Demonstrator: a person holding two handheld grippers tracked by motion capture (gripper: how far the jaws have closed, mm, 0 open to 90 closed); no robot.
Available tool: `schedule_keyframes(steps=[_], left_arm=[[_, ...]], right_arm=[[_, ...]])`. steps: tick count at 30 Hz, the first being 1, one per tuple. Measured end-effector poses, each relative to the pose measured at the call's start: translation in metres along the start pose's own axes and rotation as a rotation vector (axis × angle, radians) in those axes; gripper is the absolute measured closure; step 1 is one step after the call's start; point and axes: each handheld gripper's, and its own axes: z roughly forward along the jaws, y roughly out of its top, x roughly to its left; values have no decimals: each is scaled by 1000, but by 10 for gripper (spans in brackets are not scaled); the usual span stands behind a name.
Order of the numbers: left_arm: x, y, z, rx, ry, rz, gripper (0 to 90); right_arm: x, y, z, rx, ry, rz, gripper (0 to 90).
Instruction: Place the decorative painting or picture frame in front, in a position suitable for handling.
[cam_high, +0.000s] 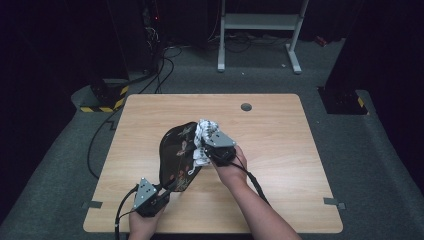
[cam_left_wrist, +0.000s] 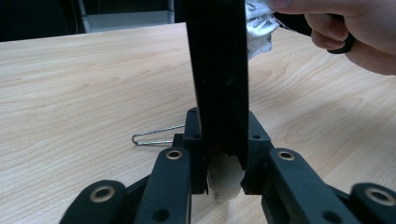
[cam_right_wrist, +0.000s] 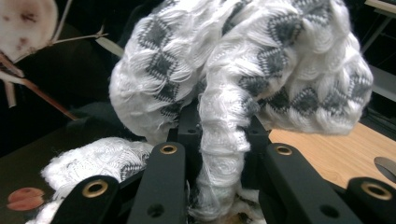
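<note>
1. The black floral pouch (cam_high: 177, 157) stands tilted on the tabletop (cam_high: 280, 150) between the two hands; its lower end is clamped in the left tongs (cam_high: 167, 192), and in the left gripper view it is a dark slab (cam_left_wrist: 219, 79) that hides the middle of the scene.
2. The white knitted cloth (cam_high: 204, 137) with grey diamonds sits at the pouch's upper right edge, gripped by the right tongs (cam_high: 206, 150); whether any of it is already inside the pouch cannot be made out from above.
3. In the right gripper view the cloth (cam_right_wrist: 243, 79) bulges over the jaws and covers their tips; a fold runs down between them, pinched tight.
4. A pale lining or patch (cam_left_wrist: 226, 177) shows at the pouch's torn-looking lower edge between the left jaws; what it is stays unclear.
5. A thin wire loop (cam_left_wrist: 156, 136) lies on the tabletop behind the left tongs, its far end hidden.
6. The right hand (cam_left_wrist: 355, 32) is cut off at the left gripper view's upper right corner.
</note>
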Motion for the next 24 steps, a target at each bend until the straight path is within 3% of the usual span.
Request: schedule_keyframes(steps=[7, 18, 21, 24], left_arm=[[0, 0, 0, 0, 2, 1, 769], [-1, 0, 1, -2, 3, 0, 770], [-1, 0, 1, -3, 2, -1, 770], [-1, 0, 1, -3, -1, -3, 771]], right_arm=[[27, 5, -15, -48, 67, -46, 767], [95, 18, -50, -153, 249, -168, 767], [104, 20, -55, -164, 281, -188, 767], [103, 18, -53, -157, 285, -186, 768]])
